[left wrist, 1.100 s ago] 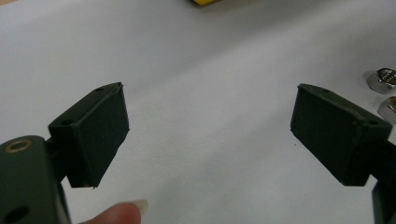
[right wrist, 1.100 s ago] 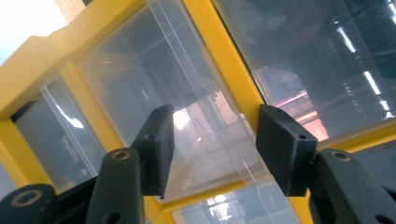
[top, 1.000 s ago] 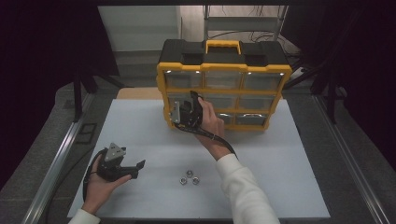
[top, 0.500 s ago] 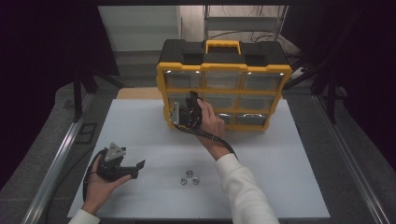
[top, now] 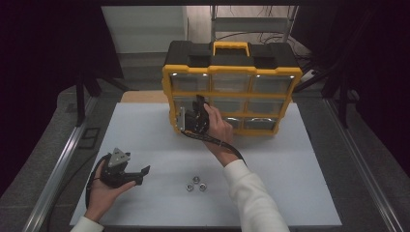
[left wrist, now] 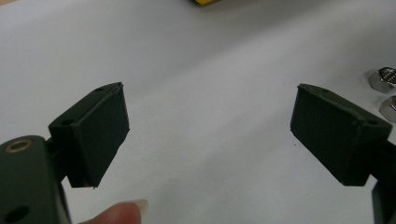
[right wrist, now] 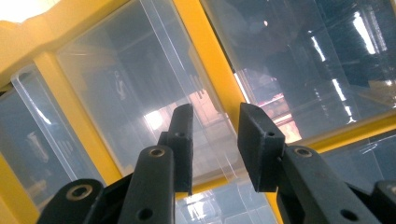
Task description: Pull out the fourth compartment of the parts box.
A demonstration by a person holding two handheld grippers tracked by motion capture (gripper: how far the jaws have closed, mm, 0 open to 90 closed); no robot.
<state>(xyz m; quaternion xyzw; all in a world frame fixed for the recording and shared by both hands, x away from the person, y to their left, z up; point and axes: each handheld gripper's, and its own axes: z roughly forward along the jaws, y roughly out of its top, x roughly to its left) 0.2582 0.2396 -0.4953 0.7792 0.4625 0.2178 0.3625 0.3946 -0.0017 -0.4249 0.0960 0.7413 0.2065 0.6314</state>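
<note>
A white table top [top: 300, 159] fills the lower middle of the high view, framed at left and right by metal rails [top: 53, 174] over a grey floor [top: 43, 130]. The upper left and right corners lie in near darkness. At top centre a pale wall panel [top: 145, 29] catches light, and beside it stands what may be a metal shelf [top: 251, 14] with cables.

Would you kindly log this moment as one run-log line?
right gripper: jaws just closing at clear drawer of yellow organizer, grip unclear | left gripper: open over table | nuts: untouched
</note>
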